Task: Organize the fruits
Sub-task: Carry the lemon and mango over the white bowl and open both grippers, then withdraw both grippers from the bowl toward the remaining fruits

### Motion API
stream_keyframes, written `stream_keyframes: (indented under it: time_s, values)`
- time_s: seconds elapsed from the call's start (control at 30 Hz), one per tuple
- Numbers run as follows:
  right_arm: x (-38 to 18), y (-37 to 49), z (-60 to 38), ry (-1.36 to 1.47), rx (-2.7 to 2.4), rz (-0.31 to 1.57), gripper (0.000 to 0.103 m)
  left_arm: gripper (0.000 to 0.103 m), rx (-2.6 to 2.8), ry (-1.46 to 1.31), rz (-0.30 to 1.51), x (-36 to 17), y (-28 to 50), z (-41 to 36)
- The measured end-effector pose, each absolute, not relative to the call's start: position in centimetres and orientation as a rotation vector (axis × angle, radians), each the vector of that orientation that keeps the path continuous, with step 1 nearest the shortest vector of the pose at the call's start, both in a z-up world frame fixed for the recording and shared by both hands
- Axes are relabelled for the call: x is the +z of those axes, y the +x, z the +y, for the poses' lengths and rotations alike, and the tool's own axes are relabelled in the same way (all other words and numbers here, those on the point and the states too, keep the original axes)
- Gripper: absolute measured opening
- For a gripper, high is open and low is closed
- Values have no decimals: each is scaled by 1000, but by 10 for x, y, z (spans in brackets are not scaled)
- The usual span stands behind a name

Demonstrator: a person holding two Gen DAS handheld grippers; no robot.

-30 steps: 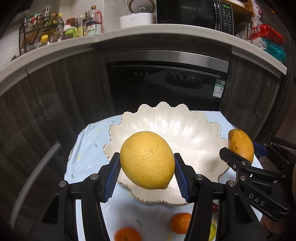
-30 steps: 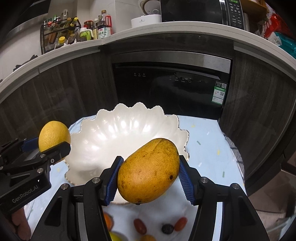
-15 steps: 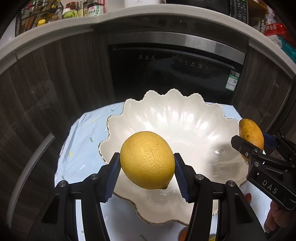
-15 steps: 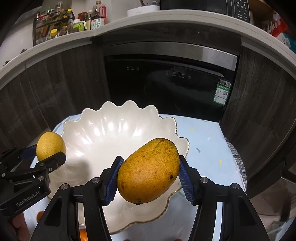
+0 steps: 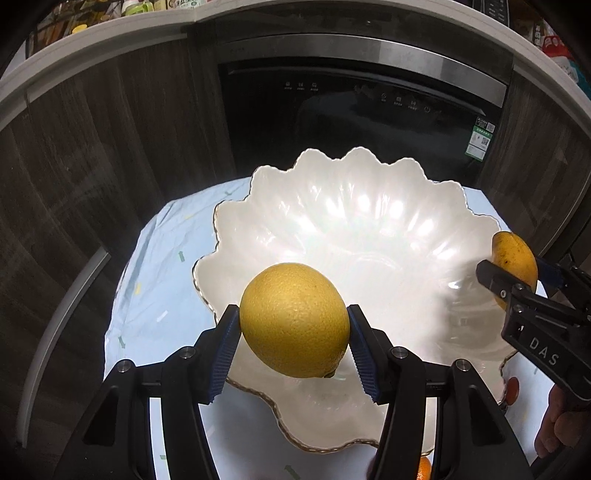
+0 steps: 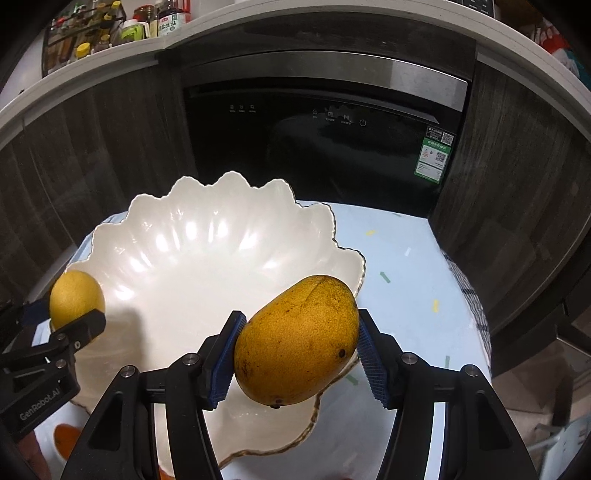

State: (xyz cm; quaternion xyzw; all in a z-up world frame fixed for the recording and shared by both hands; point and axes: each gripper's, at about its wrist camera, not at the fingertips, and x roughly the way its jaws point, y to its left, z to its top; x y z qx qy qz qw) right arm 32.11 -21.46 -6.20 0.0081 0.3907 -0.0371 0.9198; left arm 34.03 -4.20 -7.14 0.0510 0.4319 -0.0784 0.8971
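Note:
A white scalloped bowl [image 5: 332, 158] stands on a table with a light blue cloth. Over the bowl's near left part, my left gripper [image 5: 293, 310] holds a yellow lemon [image 5: 294, 319]; both blue pads touch the lemon while the jaws are opening. The right wrist view shows my right gripper [image 6: 299, 317] with an orange-yellow mango [image 6: 295, 339] between its pads above the bowl's [image 6: 221, 181] near right rim. Those jaws are opening too, with the pads still on the fruit. Each gripper shows at the edge of the other's view: the mango [image 5: 515, 254] at right, the lemon [image 6: 75, 295] at left.
Small oranges [image 6: 66, 434] and a red fruit [image 5: 512, 387] lie on the cloth [image 5: 159, 288] near the bowl's front. A dark built-in appliance [image 5: 351, 110] and wood cabinets rise behind the table. Bottles [image 6: 110, 26] stand on the counter above. A hand [image 5: 557, 424] holds the right gripper.
Both grippers moved forward and down over the bowl with their fruits. The bowl now fills more of each view, and the loose fruits on the cloth slid below the frame.

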Motion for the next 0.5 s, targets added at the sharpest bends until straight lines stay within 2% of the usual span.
stream_keyframes:
  time_s: [0.07, 0.1, 0.13, 0.2, 0.3, 0.5]
  values:
    - [-56, 319, -215, 17, -94, 773, 81, 68, -150, 124, 868, -67, 338, -43]
    - [-53, 318, -215, 19, -100, 760, 84, 73, -146, 126, 860, -65, 338, -43]
    - [-51, 318, -215, 21, -106, 752, 87, 73, -145, 124, 852, -63, 337, -43]
    - [-46, 317, -215, 33, -107, 738, 89, 74, -140, 127, 839, -57, 337, -42]
    - [-41, 316, -217, 42, -120, 721, 96, 87, -113, 122, 817, -50, 336, -38]
    - [-35, 310, -216, 53, -117, 703, 100, 93, -88, 104, 809, -42, 333, -30]
